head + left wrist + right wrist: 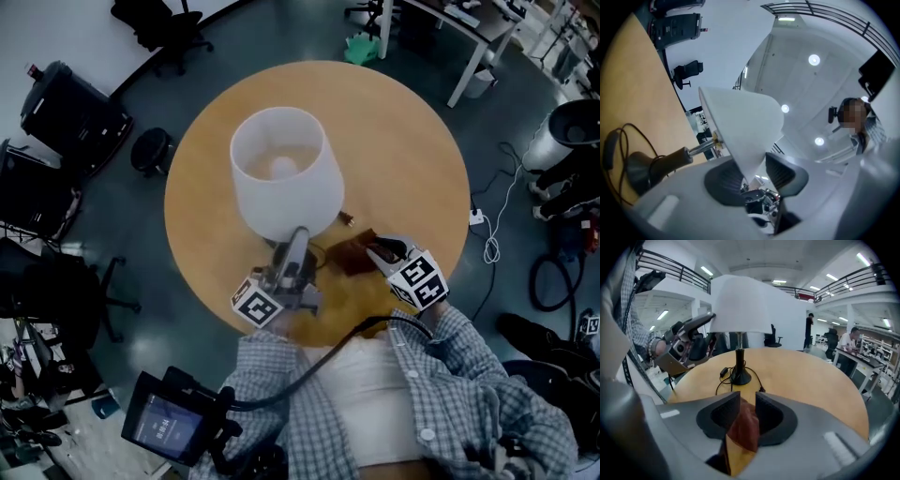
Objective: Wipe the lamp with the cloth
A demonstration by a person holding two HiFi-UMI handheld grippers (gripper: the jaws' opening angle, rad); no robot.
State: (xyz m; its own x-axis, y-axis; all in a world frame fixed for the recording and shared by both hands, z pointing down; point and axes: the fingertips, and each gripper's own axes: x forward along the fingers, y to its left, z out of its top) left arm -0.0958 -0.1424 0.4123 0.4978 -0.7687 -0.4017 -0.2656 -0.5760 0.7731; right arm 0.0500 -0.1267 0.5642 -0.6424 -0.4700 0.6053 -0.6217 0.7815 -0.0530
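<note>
A lamp with a white shade stands mid-table on a dark stem and base. My left gripper reaches up to the shade's near rim. In the left gripper view the shade's thin edge dips between the jaws of that gripper, which stand apart, so it is open. A brown cloth lies on the table right of the lamp. My right gripper is down at it. In the right gripper view the cloth bunches in the gap of that gripper, whose jaws stand partly apart.
The round wooden table carries the lamp's black cord with its switch beside the base. Round the table are office chairs, black cases, a white desk and floor cables. A tablet hangs at my lower left.
</note>
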